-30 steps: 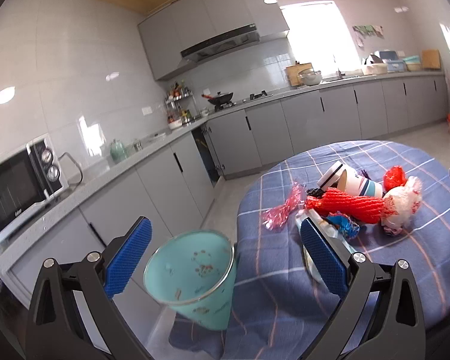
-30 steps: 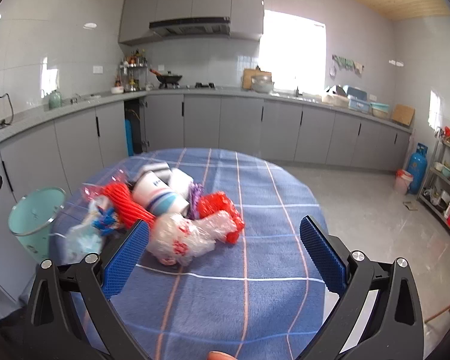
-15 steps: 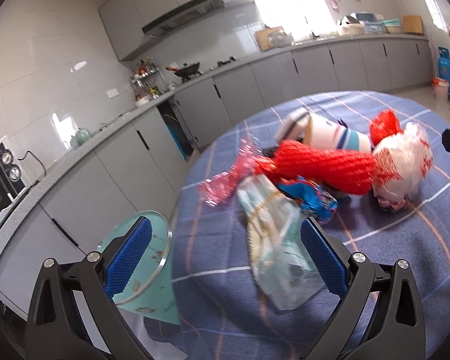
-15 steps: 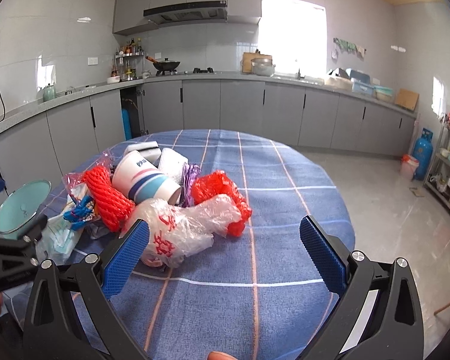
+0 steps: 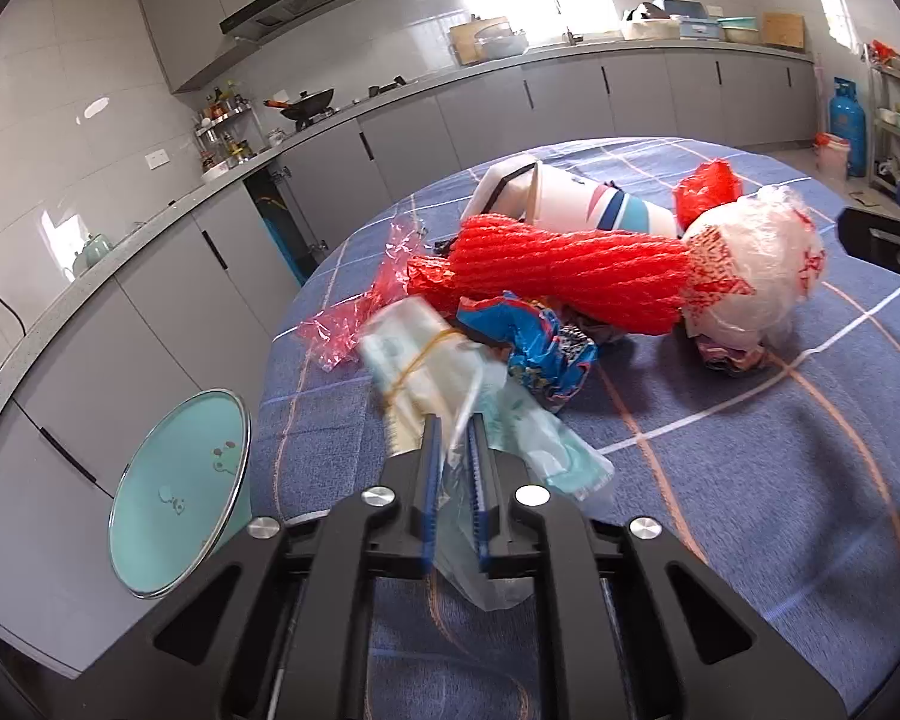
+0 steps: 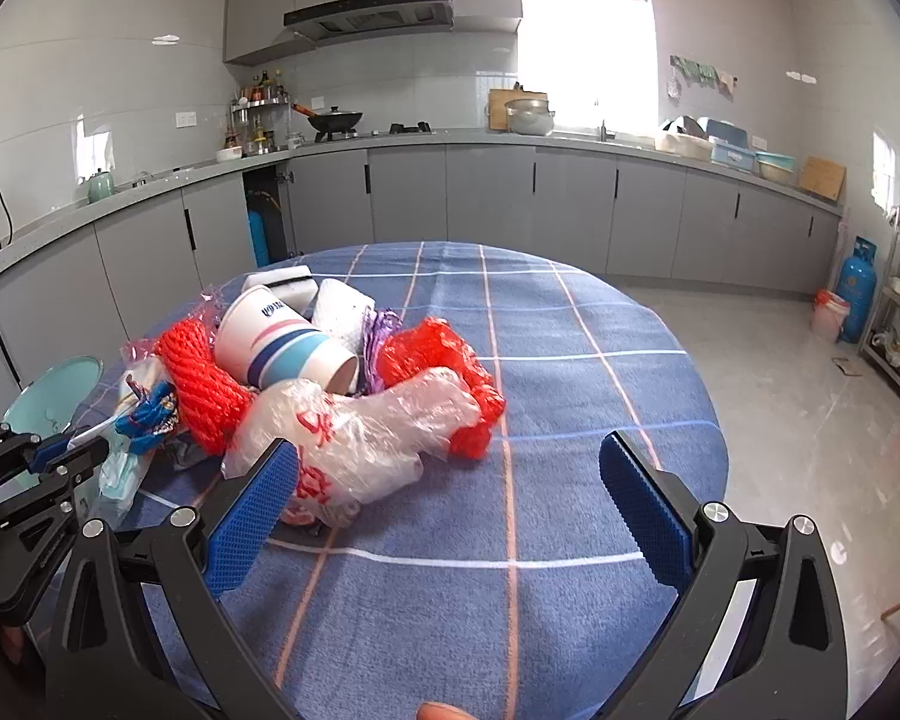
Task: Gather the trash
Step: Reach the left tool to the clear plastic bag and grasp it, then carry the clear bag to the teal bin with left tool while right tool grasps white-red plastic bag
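Observation:
A pile of trash lies on the round blue checked table [image 6: 570, 540]: a clear teal-printed plastic bag [image 5: 450, 372], a blue wrapper [image 5: 540, 336], red foam net [image 5: 570, 276], a striped paper cup [image 6: 282, 342], a white bag with red print [image 6: 354, 438] and pink film [image 5: 354, 312]. My left gripper [image 5: 453, 438] is shut on the near end of the clear teal bag at the table's left edge; it also shows in the right wrist view [image 6: 72, 450]. My right gripper [image 6: 450, 492] is open and empty, low over the table, its left finger beside the white bag.
A mint green bin [image 5: 180, 486] stands open on the floor left of the table, also in the right wrist view [image 6: 48, 390]. Grey kitchen cabinets [image 6: 510, 204] run behind. A blue gas cylinder [image 6: 855, 288] stands at the far right.
My left gripper swung from over the bin to the table and closed on the clear teal bag. My right gripper moved closer to the white bag, still open.

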